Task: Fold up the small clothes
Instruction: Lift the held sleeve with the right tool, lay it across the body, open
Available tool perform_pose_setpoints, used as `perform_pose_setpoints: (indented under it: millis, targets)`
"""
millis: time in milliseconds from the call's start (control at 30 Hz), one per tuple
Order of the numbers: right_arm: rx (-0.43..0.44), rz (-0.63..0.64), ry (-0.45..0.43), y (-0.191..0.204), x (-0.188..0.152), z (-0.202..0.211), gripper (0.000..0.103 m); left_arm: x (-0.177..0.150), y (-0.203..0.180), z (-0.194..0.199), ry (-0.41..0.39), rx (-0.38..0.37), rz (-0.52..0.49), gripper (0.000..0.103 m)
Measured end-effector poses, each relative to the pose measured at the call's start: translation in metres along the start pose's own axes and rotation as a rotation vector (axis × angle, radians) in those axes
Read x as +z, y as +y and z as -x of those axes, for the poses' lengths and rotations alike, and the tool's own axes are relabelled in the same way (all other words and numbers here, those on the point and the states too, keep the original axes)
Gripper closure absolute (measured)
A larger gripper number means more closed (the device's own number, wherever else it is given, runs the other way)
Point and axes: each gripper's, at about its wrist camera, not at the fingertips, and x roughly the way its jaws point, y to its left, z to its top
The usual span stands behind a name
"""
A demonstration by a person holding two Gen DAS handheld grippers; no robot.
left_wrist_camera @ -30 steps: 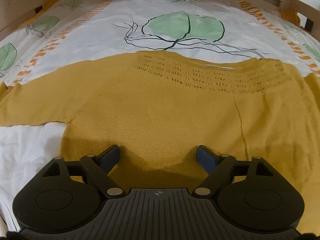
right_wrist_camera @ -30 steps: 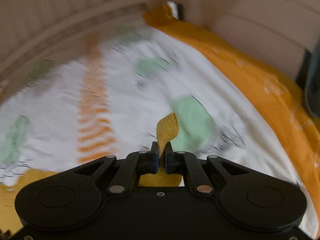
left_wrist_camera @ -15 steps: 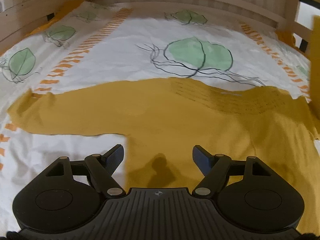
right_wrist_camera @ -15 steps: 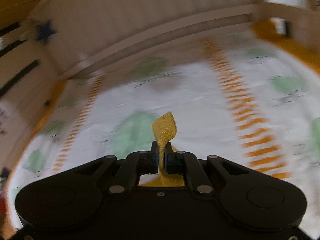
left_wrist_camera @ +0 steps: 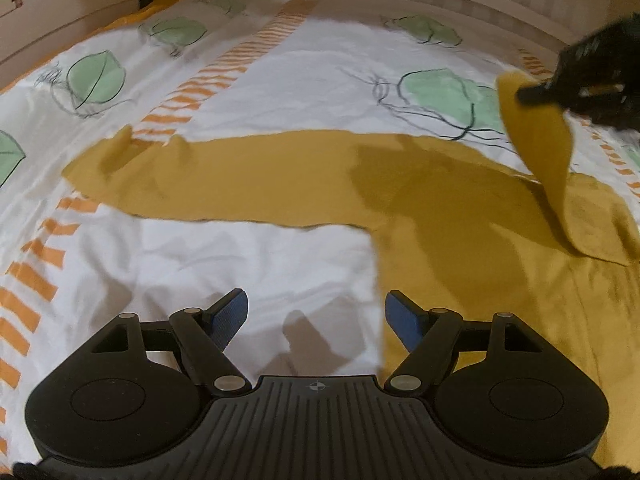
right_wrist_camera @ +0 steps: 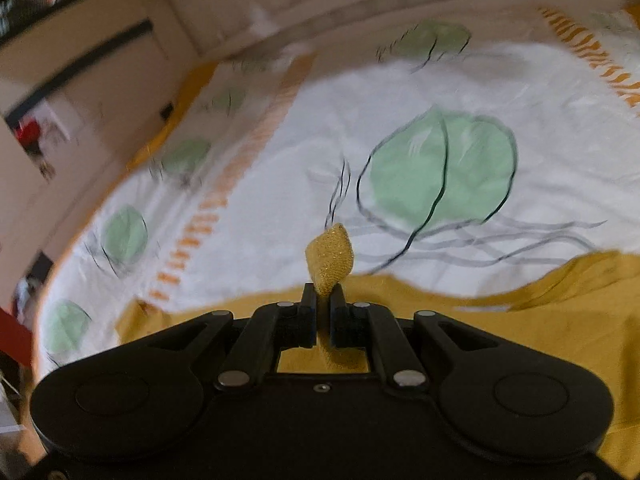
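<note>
Right wrist view shows the right gripper (right_wrist_camera: 322, 312) clamped on a sleeve tip of the mustard yellow knitted sweater (left_wrist_camera: 460, 208), which lies near the bed's (left_wrist_camera: 260, 264) right edge. The left gripper (left_wrist_camera: 316, 316) hangs wide apart, empty. That thin pinch could slip, and the sleeve could drop crooked.

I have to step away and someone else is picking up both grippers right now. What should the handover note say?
Right gripper: shut on the mustard sweater's sleeve end, lifted above the body.
Left gripper: open, empty, over the bedsheet beside the sweater's side edge.
Sweater: flat on the sheet, other sleeve spread out.
Done: one sleeve picked up.
Left: lay it down, fold the other sleeve, fold the body.
</note>
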Motion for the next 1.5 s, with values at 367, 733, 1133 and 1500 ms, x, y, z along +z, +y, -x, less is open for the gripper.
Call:
perform_pose_setpoints:
  millis: [367, 733, 1133, 1500]
  targets:
    - [0.036, 0.011, -0.104, -0.026, -0.043, 0.008, 0.048, 0.008, 0.006, -0.011, 0.008, -0.032, 0.015, 0.028]
    - [-0.322, 0.102, -0.198, -0.087, -0.118, 0.064, 0.048, 0.036, -0.046, -0.037, -0.011, -0.128, -0.055, 0.035]
    - [-0.375, 0.102, -0.205, -0.103, -0.159, 0.078, 0.048, 0.054, -0.07, -0.089, 0.087, -0.148, 0.005, 0.04]
    - [-0.385, 0.116, -0.217, -0.115, -0.15, 0.081, 0.042, 0.07, -0.066, -0.077, -0.031, -0.127, -0.011, 0.098]
